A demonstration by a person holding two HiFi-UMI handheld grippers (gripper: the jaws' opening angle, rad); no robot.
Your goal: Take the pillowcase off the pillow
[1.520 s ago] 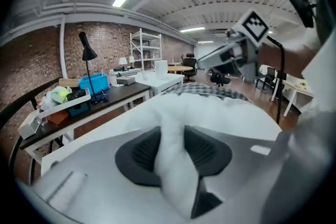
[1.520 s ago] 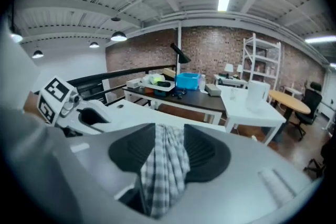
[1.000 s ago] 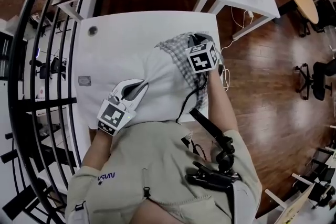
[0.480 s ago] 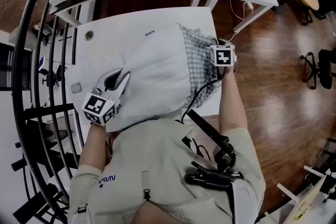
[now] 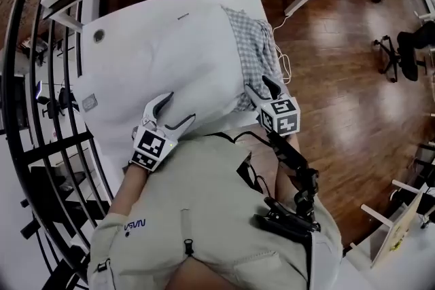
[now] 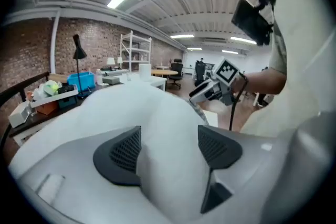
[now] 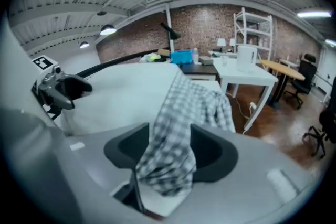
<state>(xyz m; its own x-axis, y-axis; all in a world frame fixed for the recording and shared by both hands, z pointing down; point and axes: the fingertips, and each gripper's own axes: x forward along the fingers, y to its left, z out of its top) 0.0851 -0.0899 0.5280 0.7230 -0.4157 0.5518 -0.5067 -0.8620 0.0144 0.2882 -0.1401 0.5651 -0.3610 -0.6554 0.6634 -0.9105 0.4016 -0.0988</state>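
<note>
Now both tongs have just sprung wide, left tongs (image 5: pixel 178 107) straddling the squashy pillow (image 5: pixel 170 51) on the desk (image 5: pixel 92 75), right tongs (image 5: pixel 260 88) slack around the light, floppy checked pillowcase (image 5: pixel 255 54) bunched at its right end, probably best regripped by that gathered edge.

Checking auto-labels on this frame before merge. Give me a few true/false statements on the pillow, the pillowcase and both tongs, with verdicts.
1. The checked pillowcase is bunched at one end of the white pillow. True.
2. The pillow lies on the wooden floor. False: it lies on the white table.
3. Pillowcase fabric lies between the jaws of the right tongs. True; those jaws have just been opening.
4. The left tongs are shut and empty. False: their jaws have just been opening and stand apart, with the pillow between them.
5. The pillowcase covers the whole pillow. False: most of the pillow is bare.
</note>
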